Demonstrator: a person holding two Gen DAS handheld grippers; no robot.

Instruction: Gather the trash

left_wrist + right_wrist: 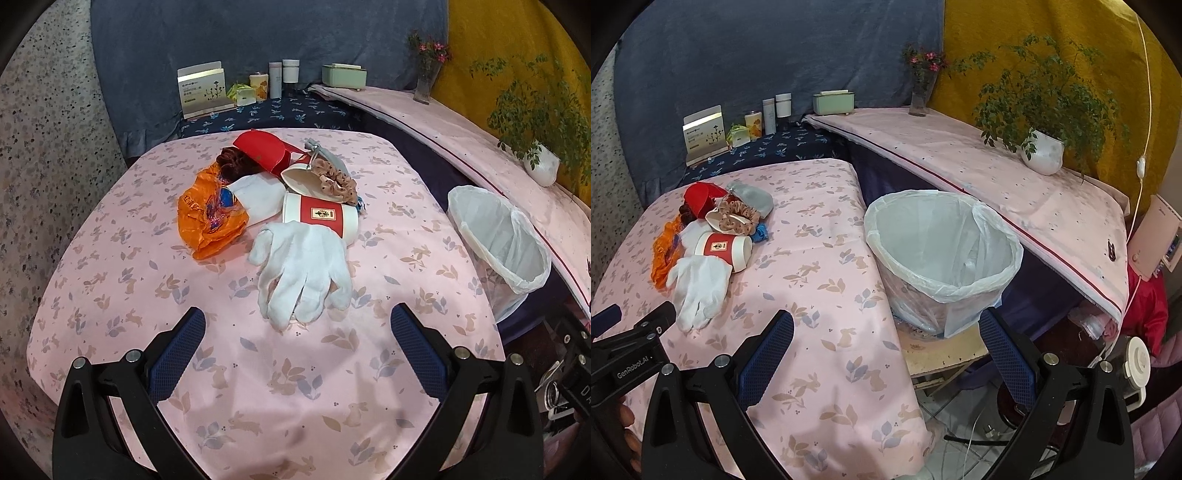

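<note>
starting the pickup, your left gripper [297,334] hangs spread and empty just below the white glove [303,266] at frame centre. your right gripper [886,334] is spread too, facing the lined bin [942,251] mid-frame. next you likely pinch the glove, then the cup [320,218] behind it.

Cloth-draped room, blue + mustard backdrops

Pink rabbit-print table cover [110,295] up front; pink shelf [960,155] w/ potted plant [1041,147] & flower vase [921,92] along mustard wall [1015,22]; blue cloth [258,37] behind.
</note>
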